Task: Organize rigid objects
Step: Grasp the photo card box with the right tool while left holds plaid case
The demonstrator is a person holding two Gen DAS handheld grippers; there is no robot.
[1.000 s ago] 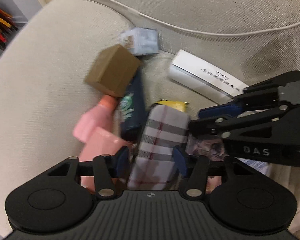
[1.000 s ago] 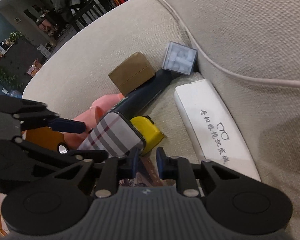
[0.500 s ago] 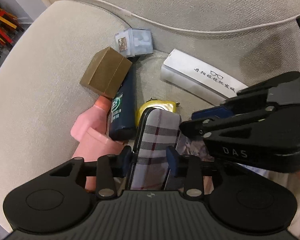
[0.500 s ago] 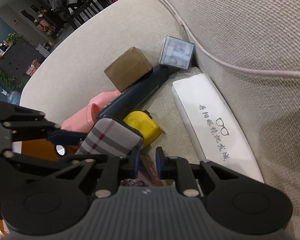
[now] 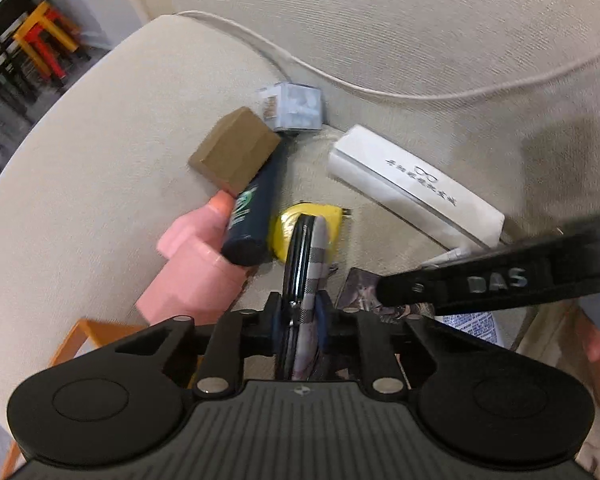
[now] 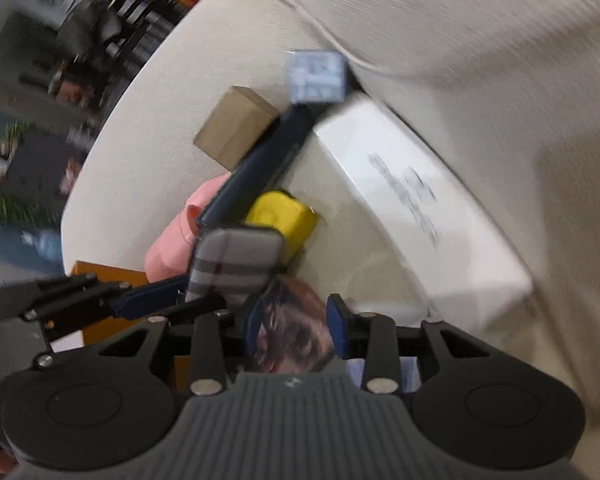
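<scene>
Beige sofa seat (image 5: 80, 184), cluttered. Left gripper (image 5: 299, 316) clamped edge-on across plaid case (image 5: 312, 264), above yellow tape measure (image 5: 328, 216); right gripper (image 6: 294, 320), jaws just opening, straddling dark printed card (image 6: 296, 332) without gripping. Could twist free: narrow hold, smooth shell.

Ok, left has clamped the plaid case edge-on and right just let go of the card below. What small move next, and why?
Probably lift the left gripper straight up a little: its pads pinch the plaid case, whose far end lies against the yellow tape measure. The right gripper, just opened, straddles the picture card without pressing.
</scene>
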